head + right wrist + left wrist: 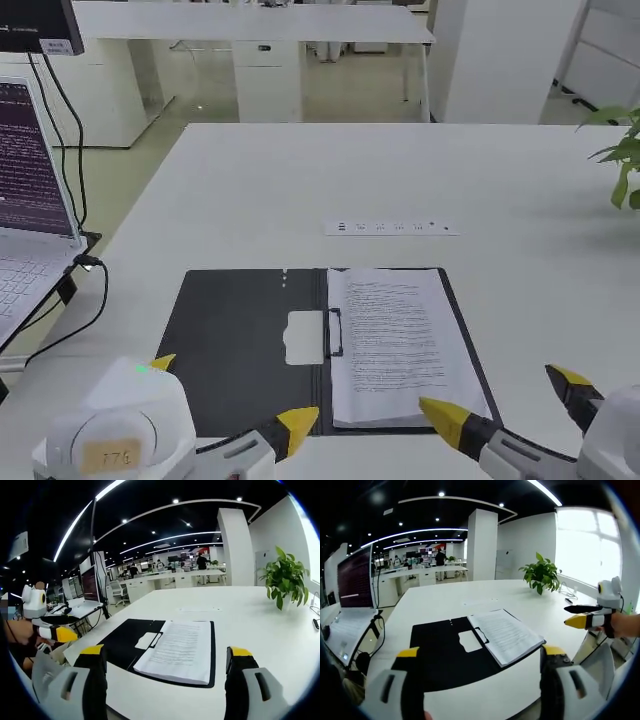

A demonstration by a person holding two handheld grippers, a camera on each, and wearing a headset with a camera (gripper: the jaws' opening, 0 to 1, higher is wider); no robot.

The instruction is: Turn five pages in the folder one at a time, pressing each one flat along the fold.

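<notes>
A black folder (pixel 240 345) lies open on the white table, its stack of printed pages (pixel 395 335) clipped on the right half. The same folder (pixel 445 650) and pages (pixel 506 634) appear in the left gripper view, and the folder (pixel 125 641) with its pages (pixel 181 649) in the right gripper view. My left gripper (pixel 232 392) hovers open at the folder's near left corner. My right gripper (pixel 508 395) stands open at the near right corner, one yellow tip (pixel 447 417) by the pages' bottom edge. Nothing is held.
A laptop (pixel 25 215) with cables sits at the table's left edge. A white power strip (pixel 392 228) lies beyond the folder. A potted plant (pixel 625 150) stands far right. More desks lie behind.
</notes>
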